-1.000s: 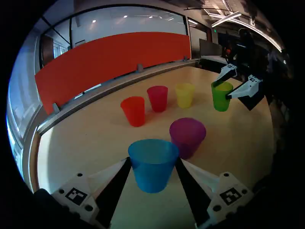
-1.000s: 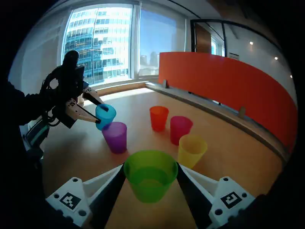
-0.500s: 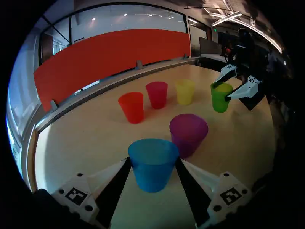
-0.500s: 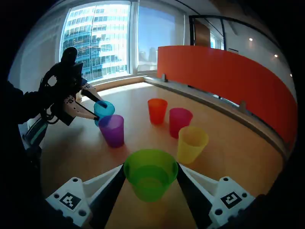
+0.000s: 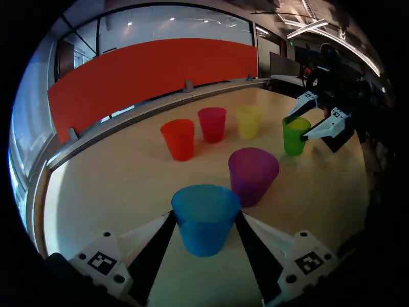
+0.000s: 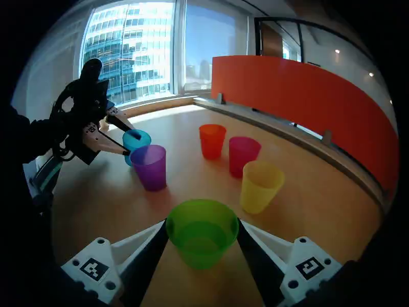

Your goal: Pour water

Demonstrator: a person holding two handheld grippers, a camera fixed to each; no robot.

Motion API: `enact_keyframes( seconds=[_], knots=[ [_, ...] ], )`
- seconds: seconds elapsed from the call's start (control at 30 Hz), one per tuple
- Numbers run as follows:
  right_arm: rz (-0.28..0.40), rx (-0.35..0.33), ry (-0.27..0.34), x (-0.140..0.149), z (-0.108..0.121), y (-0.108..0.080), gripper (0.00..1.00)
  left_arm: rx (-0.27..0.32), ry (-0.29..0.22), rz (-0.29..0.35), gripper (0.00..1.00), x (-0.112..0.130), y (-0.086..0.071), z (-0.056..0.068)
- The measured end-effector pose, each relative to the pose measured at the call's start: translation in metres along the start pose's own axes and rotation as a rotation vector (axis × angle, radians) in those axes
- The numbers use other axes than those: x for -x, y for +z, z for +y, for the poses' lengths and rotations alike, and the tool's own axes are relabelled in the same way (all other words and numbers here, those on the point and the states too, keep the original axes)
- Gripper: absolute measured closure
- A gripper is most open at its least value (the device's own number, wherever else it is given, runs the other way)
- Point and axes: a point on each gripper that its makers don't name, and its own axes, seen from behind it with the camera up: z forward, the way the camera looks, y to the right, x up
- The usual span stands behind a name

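Observation:
My left gripper (image 5: 205,221) is shut on a blue cup (image 5: 205,219), held upright just above the wooden table (image 5: 112,184). The right gripper (image 6: 202,233) is shut on a green cup (image 6: 202,239) with water in it. In the left gripper view the green cup (image 5: 295,134) sits far right between the other gripper's white fingers (image 5: 322,130). In the right gripper view the blue cup (image 6: 135,142) is at the left, partly behind a purple cup (image 6: 149,167), in the left gripper (image 6: 116,137). The purple cup (image 5: 252,175) stands just beyond the blue one.
An orange cup (image 5: 178,139), a pink cup (image 5: 212,124) and a yellow cup (image 5: 248,121) stand in a row farther back. An orange partition (image 5: 153,77) runs along the table's far edge. Large windows (image 6: 133,56) lie behind the person's dark sleeve (image 6: 30,143).
Both cups have sunk a little toward the table. In the right gripper view the blue cup has slid farther behind the purple cup, and the yellow cup has drifted right.

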Motion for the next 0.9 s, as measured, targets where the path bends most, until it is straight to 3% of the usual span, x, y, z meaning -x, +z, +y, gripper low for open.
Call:
enact_keyframes(
  seconds=[0.9],
  knots=[
    [0.005, 0.032, -0.016, 0.015, -0.003, -0.007, 0.08, -0.013, -0.034, -0.003, 0.16, 0.013, -0.016, 0.001]
  ],
)
